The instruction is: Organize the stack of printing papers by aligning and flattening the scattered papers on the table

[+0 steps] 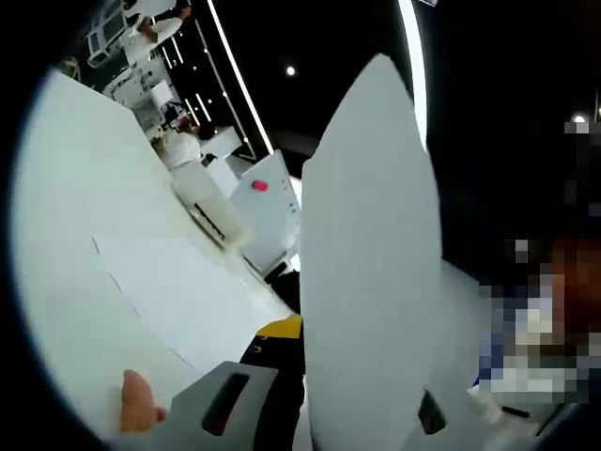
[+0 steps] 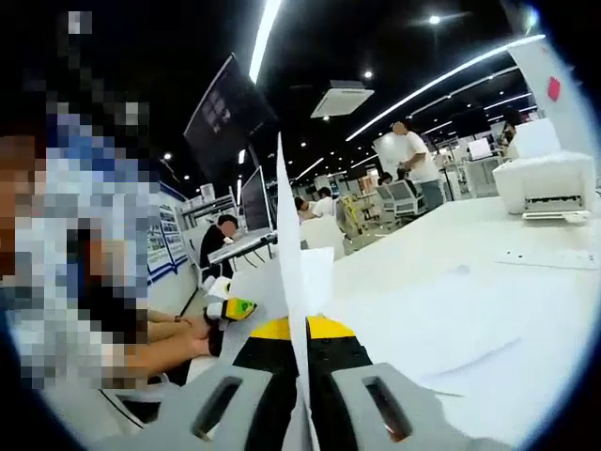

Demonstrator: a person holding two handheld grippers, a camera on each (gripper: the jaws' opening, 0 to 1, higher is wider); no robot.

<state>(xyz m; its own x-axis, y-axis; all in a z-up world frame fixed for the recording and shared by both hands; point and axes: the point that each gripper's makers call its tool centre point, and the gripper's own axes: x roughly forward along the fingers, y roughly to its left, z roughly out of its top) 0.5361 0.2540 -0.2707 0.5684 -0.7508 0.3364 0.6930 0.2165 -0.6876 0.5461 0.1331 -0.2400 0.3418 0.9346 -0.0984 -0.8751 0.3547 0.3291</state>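
Papers (image 2: 291, 282): thin, light, floppy; held edge-on, pinched at bottom edge by right gripper (image 2: 302, 399). Left gripper (image 1: 329, 413) clamped on sheet too. Best gripped near edges, w/ care—creases easily.

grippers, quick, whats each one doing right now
Left gripper: shut on a stack of paper, held upright off the table.
Right gripper: shut on the paper's edge.
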